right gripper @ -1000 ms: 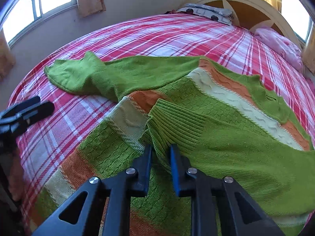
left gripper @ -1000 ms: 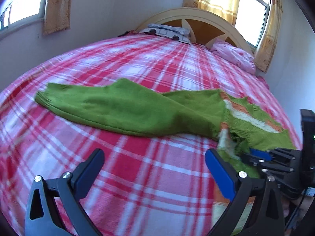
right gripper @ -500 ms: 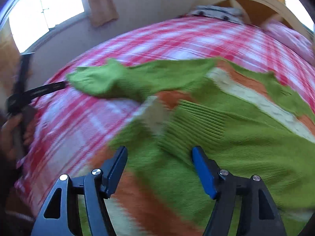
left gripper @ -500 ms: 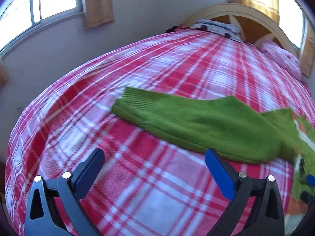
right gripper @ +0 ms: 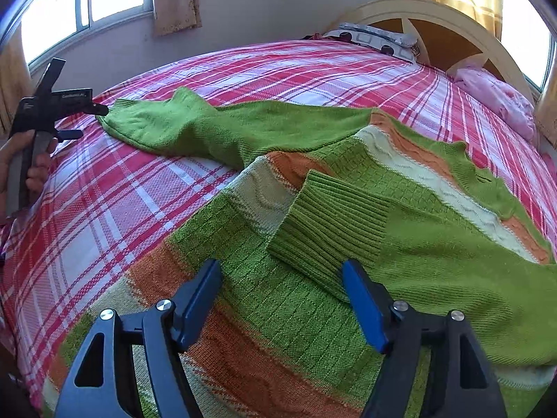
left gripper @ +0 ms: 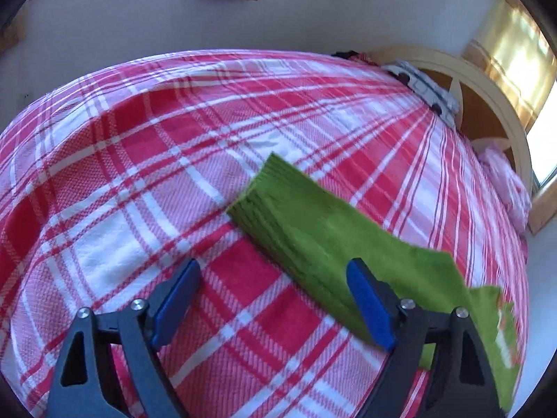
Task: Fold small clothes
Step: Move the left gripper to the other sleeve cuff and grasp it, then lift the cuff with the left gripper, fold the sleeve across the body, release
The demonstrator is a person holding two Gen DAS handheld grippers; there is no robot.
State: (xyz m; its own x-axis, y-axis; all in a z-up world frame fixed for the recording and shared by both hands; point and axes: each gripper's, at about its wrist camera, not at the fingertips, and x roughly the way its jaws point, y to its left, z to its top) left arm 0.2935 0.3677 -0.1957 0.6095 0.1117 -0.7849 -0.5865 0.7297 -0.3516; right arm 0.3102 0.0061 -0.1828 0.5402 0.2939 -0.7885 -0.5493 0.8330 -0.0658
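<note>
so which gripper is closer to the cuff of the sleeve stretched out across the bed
Left. The left gripper hangs open just short of the outstretched cuff. The right gripper is open over the sweater body, by the folded sleeve.

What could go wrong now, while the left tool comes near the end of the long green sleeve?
1. The open left tool sits beside the ribbed cuff of the green knitted sleeve, not around it; closing now may pinch the red plaid blanket instead.

2. The other sleeve's cuff, folded onto the green, orange and cream striped sweater, lies loose below the open right tool; pulling the far sleeve could undo that fold.
</note>
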